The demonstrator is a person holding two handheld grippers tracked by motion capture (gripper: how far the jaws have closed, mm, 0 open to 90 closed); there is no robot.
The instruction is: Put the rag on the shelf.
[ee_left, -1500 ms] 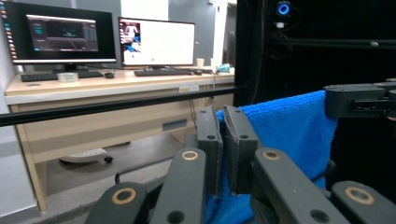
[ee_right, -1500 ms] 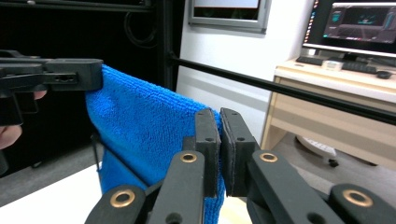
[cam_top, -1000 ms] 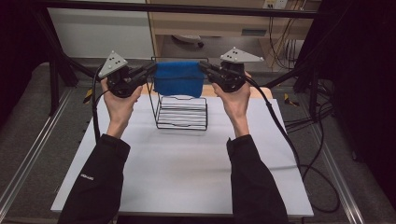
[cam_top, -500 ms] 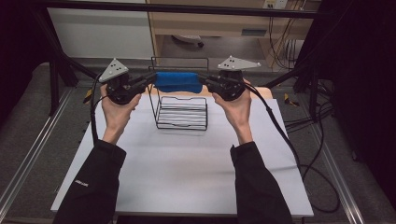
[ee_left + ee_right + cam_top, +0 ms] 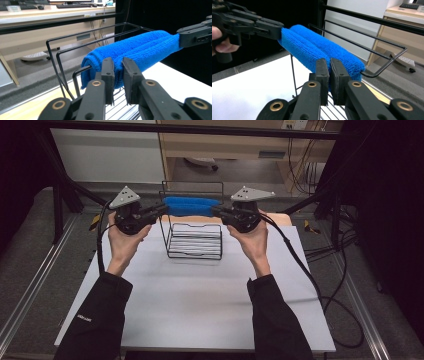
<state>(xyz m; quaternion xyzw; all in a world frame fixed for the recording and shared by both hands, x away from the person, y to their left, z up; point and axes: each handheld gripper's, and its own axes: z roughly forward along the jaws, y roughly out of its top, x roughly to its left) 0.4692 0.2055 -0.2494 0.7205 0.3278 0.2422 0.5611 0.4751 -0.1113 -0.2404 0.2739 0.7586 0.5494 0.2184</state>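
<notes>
A blue towel (image 5: pixel 192 206), folded into a long roll, hangs over a rail of the black wire rack (image 5: pixel 195 240) at the far side of the white table (image 5: pixel 200 310), stretched between the two grippers. The left gripper (image 5: pixel 162 209) has just been easing its jaws apart; in the left gripper view a narrow gap shows between them with a fold of the towel (image 5: pixel 140 50) in it, and whether the pads press it is hard to tell. The right gripper (image 5: pixel 216 210) is clamped tight on the other end, the cloth (image 5: pixel 322 50) pinched thin between its jaws. The towel hides the rail beneath it, and the rack's lower wires are cut off behind both sets of jaws.
</notes>
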